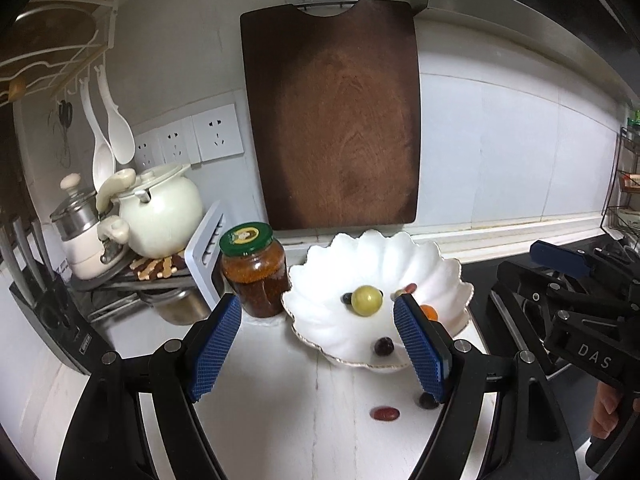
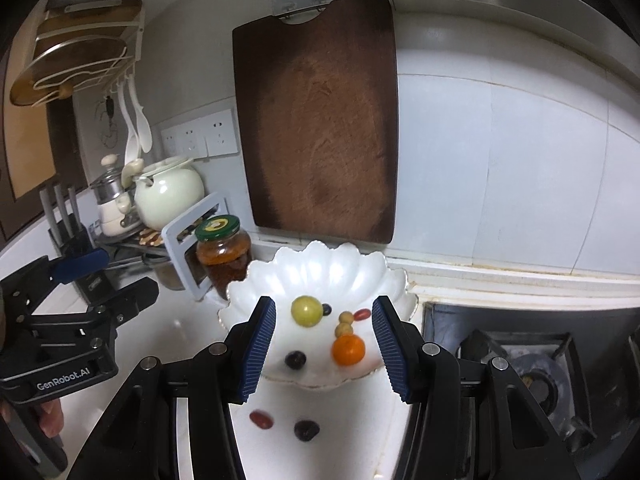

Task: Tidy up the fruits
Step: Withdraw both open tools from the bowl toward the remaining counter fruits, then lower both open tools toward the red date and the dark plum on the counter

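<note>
Wide-open, empty fingers (image 2: 260,340) of both grippers before the white dish (image 2: 320,268); risk: red grape (image 2: 261,419) and dark grape (image 2: 306,429) rolling off surface (image 2: 192,332) if nudged.

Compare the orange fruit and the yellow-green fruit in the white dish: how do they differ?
The orange fruit is bright orange; the yellow-green fruit is pale yellow-green. The orange one lies nearer the dish's front rim, the yellow-green one farther back beside a small dark berry. Both are round and loose in the dish.
</note>
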`<state>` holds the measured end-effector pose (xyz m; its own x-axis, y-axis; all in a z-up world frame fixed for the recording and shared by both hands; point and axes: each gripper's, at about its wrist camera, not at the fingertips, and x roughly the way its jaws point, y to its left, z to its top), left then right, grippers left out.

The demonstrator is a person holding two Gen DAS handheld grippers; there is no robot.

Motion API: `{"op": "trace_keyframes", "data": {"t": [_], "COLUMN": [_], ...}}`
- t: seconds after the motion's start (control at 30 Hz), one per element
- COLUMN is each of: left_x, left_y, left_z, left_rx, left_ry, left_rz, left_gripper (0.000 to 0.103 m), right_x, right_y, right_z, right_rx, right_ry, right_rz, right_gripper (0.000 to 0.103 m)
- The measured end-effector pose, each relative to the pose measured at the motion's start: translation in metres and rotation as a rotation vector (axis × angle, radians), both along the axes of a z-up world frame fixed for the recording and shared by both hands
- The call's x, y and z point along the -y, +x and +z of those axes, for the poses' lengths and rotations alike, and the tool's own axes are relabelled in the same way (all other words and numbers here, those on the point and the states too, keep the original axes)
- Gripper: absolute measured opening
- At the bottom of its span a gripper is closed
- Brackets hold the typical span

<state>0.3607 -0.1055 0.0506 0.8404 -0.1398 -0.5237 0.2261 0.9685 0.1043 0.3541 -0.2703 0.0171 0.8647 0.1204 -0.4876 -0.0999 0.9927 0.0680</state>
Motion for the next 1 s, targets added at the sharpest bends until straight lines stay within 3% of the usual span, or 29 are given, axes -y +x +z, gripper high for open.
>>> {"op": "trace_keyframes", "data": {"t": [0.6,1.0], "left_x": [-0.007,-0.005], "left_y": [-0.029,-0.032], "left_z": [-0.039,-0.072], "left_rx": [-0.07,-0.168], "left_ry": [-0.01,-0.023], "left_rz": [-0.011,-0.064], "left_gripper": [0.079,0.078], "right_x": [-0.008,-0.014], "right_y": [-0.029,-0.032], "right_z": [-0.037,-0.06], "right_rx": [-0.071,-0.139], "right_ry": [-0.035,-0.021], "right_rz": [0.021,0.078], "right_gripper": [0.052,0.052]}}
